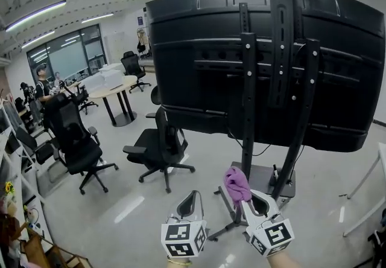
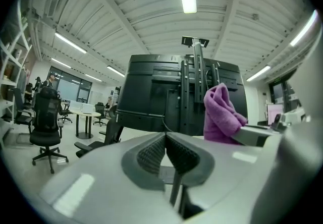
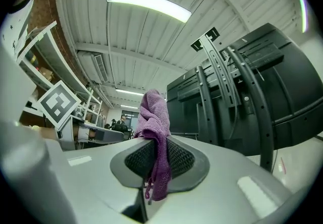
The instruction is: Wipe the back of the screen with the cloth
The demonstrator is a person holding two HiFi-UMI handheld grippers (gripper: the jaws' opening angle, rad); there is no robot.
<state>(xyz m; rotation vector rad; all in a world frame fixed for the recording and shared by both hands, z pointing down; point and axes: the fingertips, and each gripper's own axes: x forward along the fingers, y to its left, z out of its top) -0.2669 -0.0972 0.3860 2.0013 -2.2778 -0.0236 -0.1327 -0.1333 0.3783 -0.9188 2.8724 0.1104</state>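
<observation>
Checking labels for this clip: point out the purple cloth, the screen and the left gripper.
purple cloth (image 1: 236, 183), head view, bunched top.
screen (image 1: 181, 61), head view, bare back panel.
left gripper (image 1: 193, 195), head view, midway between fingertips.

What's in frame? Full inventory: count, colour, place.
screen: 1, black, back facing the camera, upper right
stand: 1, black, on the floor, carrying the screen
cloth: 1, purple, bottom centre-right, clamped between jaws
office chairs: at least three, black, on the floor left of the screen
round table: 1, light top, back left
person: 1, far left
ceiling lights: several, white, top left
left gripper: 1, grey, bottom centre, jaws together, empty
right gripper: 1, grey, bottom right, shut on cloth
</observation>
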